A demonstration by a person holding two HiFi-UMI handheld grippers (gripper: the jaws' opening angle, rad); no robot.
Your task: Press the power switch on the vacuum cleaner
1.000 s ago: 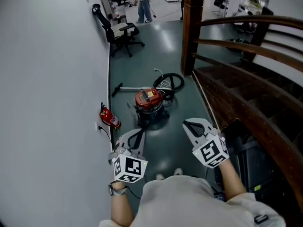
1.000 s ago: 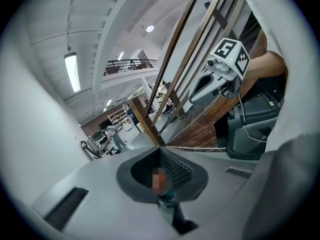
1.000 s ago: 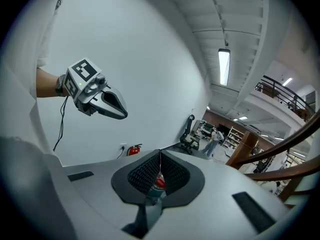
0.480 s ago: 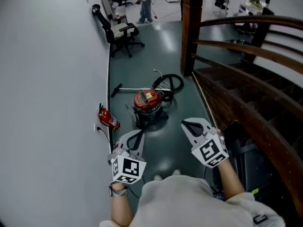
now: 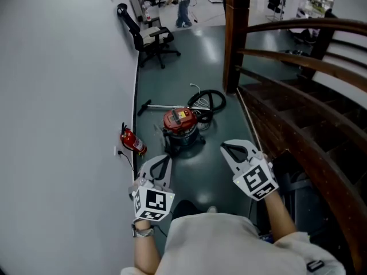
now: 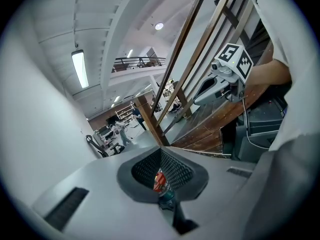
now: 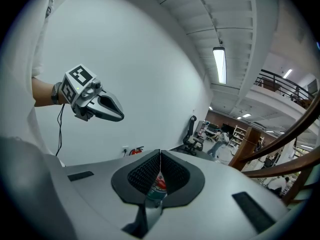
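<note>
Vacuum cleaner (image 5: 180, 124): seen as a sliver of red lid and dark drum through the slit btwn each gripper's jaws. It sat well apart from them, on the green floor (image 5: 195, 56) ahead.

Left gripper (image 5: 166, 158): jaws closed tip to tip, nothing held btwn the ribbed pads. Right gripper (image 5: 225, 148): same, jaws pressed together, empty. Both pointed fwd and slightly down, side by side w/ a gap btwn them. The vacuum stood ahead of that gap, untouched. Its power switch was too small to make out.

Just beyond the vacuum, a black hose (image 5: 207, 101) lay coiled, and a thin wand (image 5: 155, 106) stretched off to the left of it. Left of the left jaws, at the foot of the white wall (image 5: 57, 96), sat a red fire extinguisher (image 5: 132, 141). Right of the right jaws ran a dark wooden stair railing (image 5: 298, 67).

Far ahead: a black office chair (image 5: 150, 38) by the wall, and a person (image 5: 183, 4) in the bkgd.
</note>
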